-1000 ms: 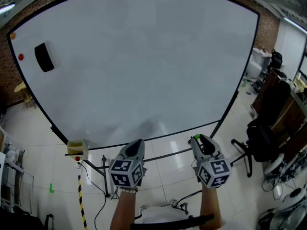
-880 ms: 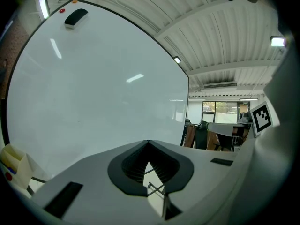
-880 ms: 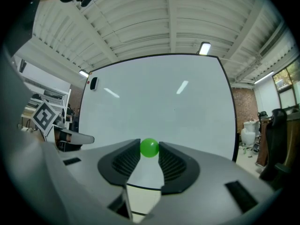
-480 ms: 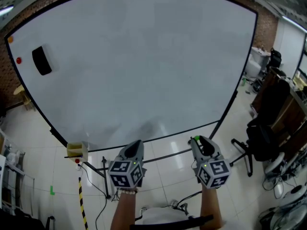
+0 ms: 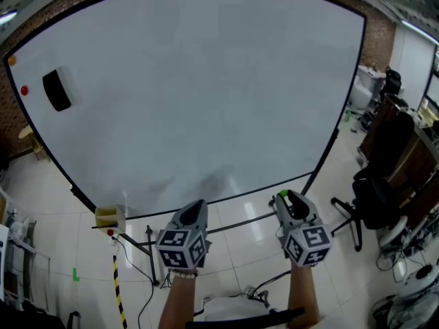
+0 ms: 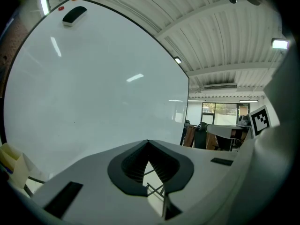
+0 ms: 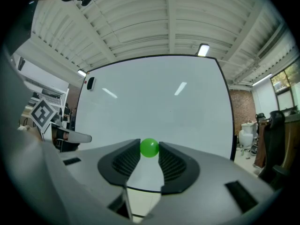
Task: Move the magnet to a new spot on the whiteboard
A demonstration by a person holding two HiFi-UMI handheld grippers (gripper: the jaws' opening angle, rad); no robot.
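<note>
A large whiteboard (image 5: 206,81) stands in front of me. My right gripper (image 5: 282,199) is held level a little short of the board's lower edge, shut on a small green round magnet (image 5: 281,195). In the right gripper view the green magnet (image 7: 149,147) sits pinched between the tips of my right gripper (image 7: 149,150). My left gripper (image 5: 199,204) hovers beside it to the left, shut with nothing in it; its tips (image 6: 147,142) meet. A black eraser (image 5: 56,90), a red magnet (image 5: 25,90) and an orange magnet (image 5: 12,61) cling to the board's upper left.
A small yellow box (image 5: 110,216) hangs at the board's lower left corner. The board's stand legs (image 5: 147,242) and a cable cross the tiled floor below. A black office chair (image 5: 370,197) and desks stand at the right. Yellow-black tape (image 5: 118,286) runs along the floor.
Both grippers have stayed nearly where they were, the green magnet still in the right one. The head view has drifted a little, so the eraser sits slightly further left.
</note>
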